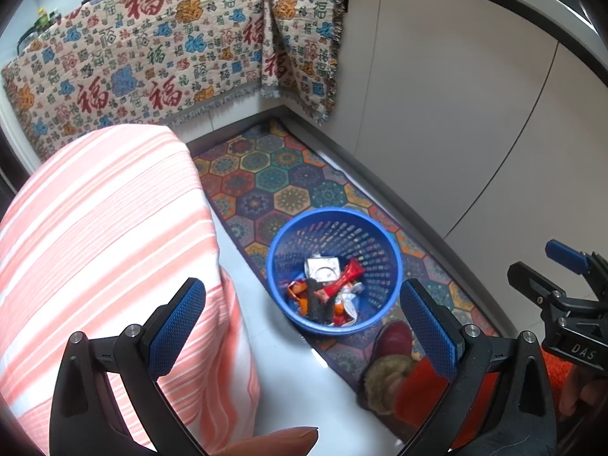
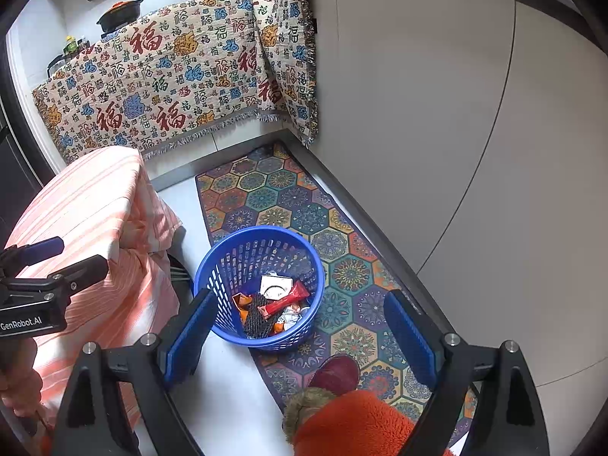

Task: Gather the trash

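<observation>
A blue perforated plastic basket (image 1: 292,228) stands on the floor, partly on a patterned mat. It also shows in the right wrist view (image 2: 228,262). Inside lie several pieces of trash: a red wrapper (image 1: 342,279) (image 2: 283,302), a white packet (image 1: 322,266) (image 2: 274,285), an orange wrapper (image 1: 298,292) and a black mesh piece (image 2: 255,315). My left gripper (image 1: 304,311) is open and empty, held above the basket. My right gripper (image 2: 300,323) is open and empty above the basket too; it appears at the right edge of the left wrist view (image 1: 551,266).
A table under an orange-striped cloth (image 1: 98,228) stands left of the basket. A hexagon-patterned mat (image 2: 288,197) runs along white cabinets (image 2: 456,133). A patterned cloth (image 2: 171,76) hangs from the counter with pans. The person's red slipper (image 2: 336,374) is near the basket.
</observation>
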A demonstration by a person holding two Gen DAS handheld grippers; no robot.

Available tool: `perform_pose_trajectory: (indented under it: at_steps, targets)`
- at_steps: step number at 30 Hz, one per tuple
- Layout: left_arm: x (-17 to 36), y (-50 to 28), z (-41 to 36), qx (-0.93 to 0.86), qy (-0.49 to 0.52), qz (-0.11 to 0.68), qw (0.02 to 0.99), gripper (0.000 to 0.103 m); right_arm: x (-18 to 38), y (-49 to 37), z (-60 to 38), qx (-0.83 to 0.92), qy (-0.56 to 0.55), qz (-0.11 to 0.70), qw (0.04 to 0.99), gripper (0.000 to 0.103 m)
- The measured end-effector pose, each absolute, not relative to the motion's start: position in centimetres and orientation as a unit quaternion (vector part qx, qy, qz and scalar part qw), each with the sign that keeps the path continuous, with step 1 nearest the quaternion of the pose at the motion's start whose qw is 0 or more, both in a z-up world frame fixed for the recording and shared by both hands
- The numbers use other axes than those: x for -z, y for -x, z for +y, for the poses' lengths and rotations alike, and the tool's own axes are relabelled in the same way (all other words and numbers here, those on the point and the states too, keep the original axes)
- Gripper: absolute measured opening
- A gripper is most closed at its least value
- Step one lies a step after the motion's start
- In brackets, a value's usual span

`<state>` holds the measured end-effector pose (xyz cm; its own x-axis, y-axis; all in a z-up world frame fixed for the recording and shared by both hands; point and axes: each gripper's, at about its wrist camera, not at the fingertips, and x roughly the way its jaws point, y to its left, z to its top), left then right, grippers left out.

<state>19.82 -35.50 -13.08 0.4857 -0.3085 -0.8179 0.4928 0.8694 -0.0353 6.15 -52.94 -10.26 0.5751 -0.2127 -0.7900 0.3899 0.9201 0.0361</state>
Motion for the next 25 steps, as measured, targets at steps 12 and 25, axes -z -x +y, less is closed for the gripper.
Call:
perform_pose_trajectory:
  at_steps: [12, 25]
  targets:
    - [13.14, -19.8, -35.54, 0.237, -0.103, 0.45, 0.855, 0.101, 10.2, -6.18, -52.9, 0.171, -0.103, 0.428, 0.881, 0.091]
    - [12.72, -19.59, -35.23, 0.257, -0.09, 0.44, 0.856, 0.1, 10.49, -6.05, -53.5, 0.172, -0.103, 0.428, 0.881, 0.091]
